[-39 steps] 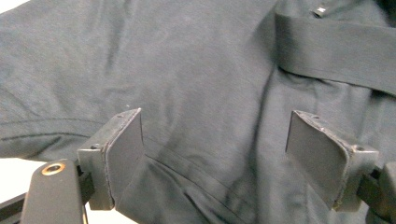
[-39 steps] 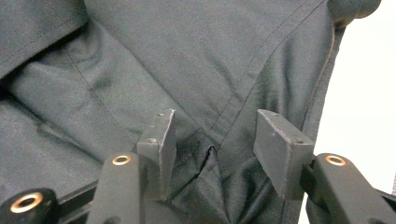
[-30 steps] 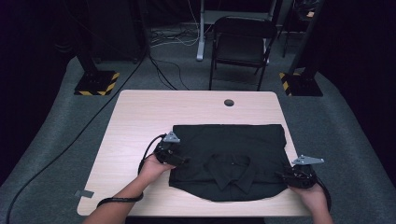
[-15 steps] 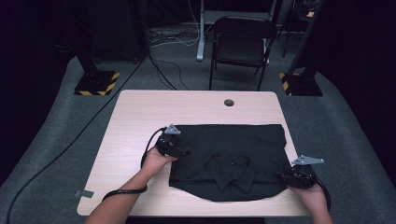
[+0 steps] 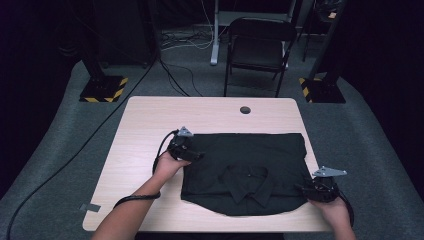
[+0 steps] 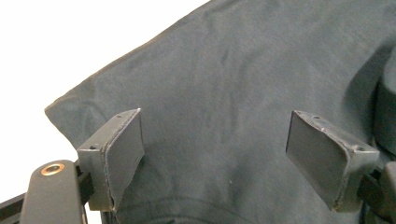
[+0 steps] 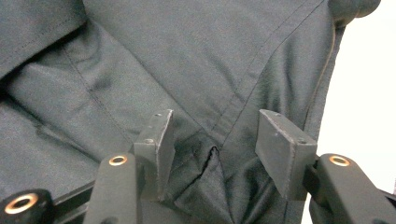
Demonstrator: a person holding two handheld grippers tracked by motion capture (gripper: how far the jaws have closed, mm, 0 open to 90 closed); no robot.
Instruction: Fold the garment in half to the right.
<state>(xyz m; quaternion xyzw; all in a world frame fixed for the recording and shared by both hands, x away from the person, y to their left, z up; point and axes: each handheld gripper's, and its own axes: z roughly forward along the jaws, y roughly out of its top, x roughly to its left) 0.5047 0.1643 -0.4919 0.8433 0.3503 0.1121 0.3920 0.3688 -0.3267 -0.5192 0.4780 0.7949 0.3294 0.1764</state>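
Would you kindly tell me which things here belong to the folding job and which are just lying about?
In the job:
- black shirt
- left claw
- right claw
- table

Lying about:
- folding chair
- floor cables

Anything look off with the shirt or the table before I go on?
Nothing damaged or spilled. The black shirt lies folded and mostly flat on the table; only its near hem curves unevenly, and cloth is bunched between the right hand-held gripper jaws.
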